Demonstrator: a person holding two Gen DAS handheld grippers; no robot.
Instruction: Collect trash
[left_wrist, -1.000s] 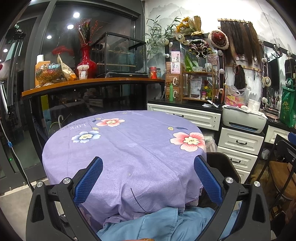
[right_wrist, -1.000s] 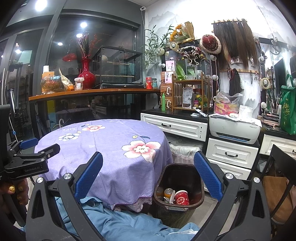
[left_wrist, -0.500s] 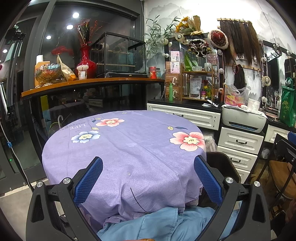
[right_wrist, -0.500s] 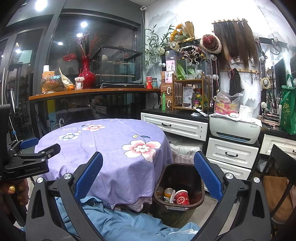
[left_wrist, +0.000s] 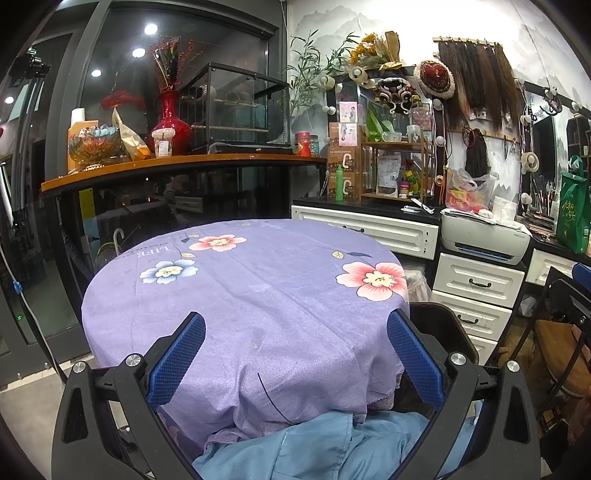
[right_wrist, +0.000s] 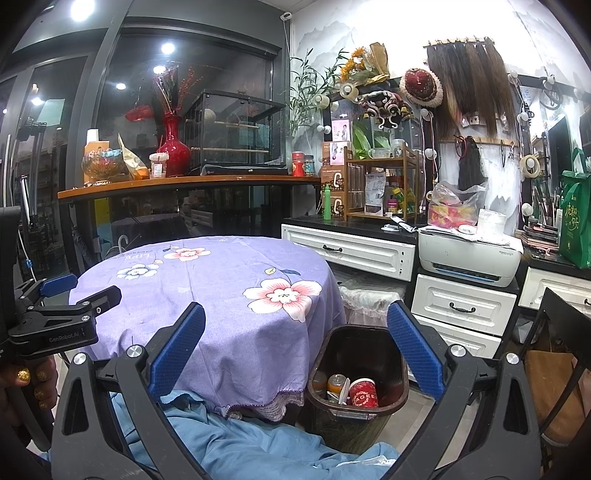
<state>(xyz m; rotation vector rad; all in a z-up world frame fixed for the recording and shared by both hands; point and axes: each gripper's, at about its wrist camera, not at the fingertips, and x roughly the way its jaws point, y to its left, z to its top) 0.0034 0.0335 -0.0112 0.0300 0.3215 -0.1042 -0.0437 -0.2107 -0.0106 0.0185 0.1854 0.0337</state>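
Both grippers, left gripper (left_wrist: 295, 354) and right gripper (right_wrist: 295, 354), fingers wide, empty. Worktop (left_wrist: 258, 295) bare; bin (right_wrist: 354, 369) holds cup, can. Likely finished; scan for strays.

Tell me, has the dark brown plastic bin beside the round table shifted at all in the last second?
No. The dark brown plastic bin keeps its place against the purple flowered tablecloth and the white drawers behind it.

**Both grippers held wide, gripping nothing**

The left gripper (left_wrist: 295, 354) has its blue pads (left_wrist: 176, 358) spread apart. The right gripper (right_wrist: 295, 354) matches it. A hand (right_wrist: 26, 384) holds the left gripper's handle, off the right gripper's left side.
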